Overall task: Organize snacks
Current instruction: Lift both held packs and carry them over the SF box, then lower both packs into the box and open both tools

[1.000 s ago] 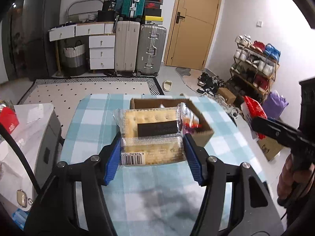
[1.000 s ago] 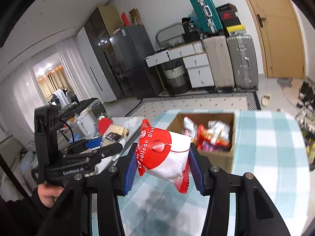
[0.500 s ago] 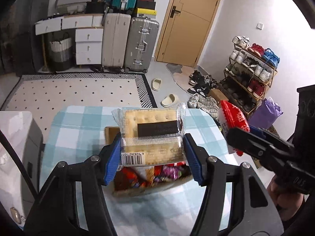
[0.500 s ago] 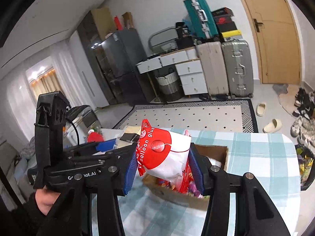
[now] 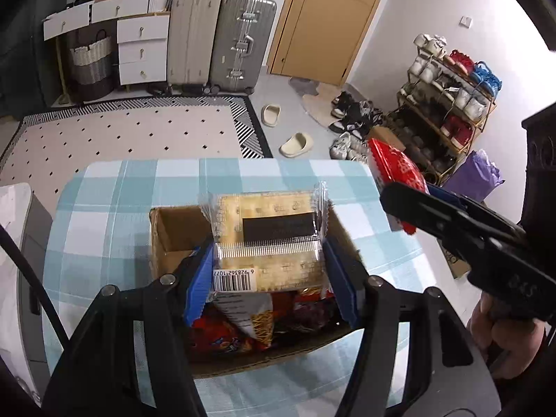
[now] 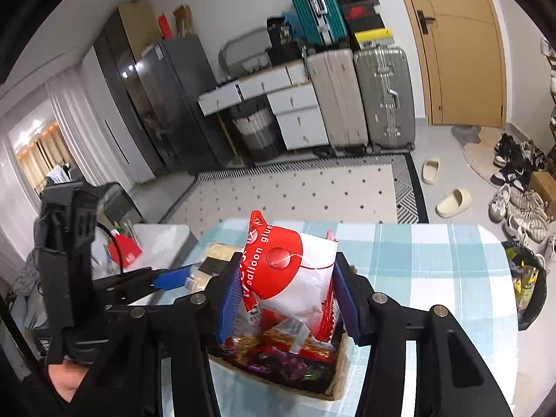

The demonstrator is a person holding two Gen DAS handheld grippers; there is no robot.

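Left gripper (image 5: 269,271) clamped on a clear-wrapped cracker pack (image 5: 267,239), blue pads pressing both its sides, held over an open cardboard box (image 5: 173,232). Right gripper (image 6: 283,295) closed on a red-and-white bag (image 6: 292,271) marked "balloon glue", held just above the same box, to the right of the cracker pack. Inside the box, a jumble of snack packets (image 5: 250,319). Box set on a blue checked tablecloth (image 5: 114,201); far beyond, suitcases (image 5: 243,41) and a wooden door (image 5: 330,17).
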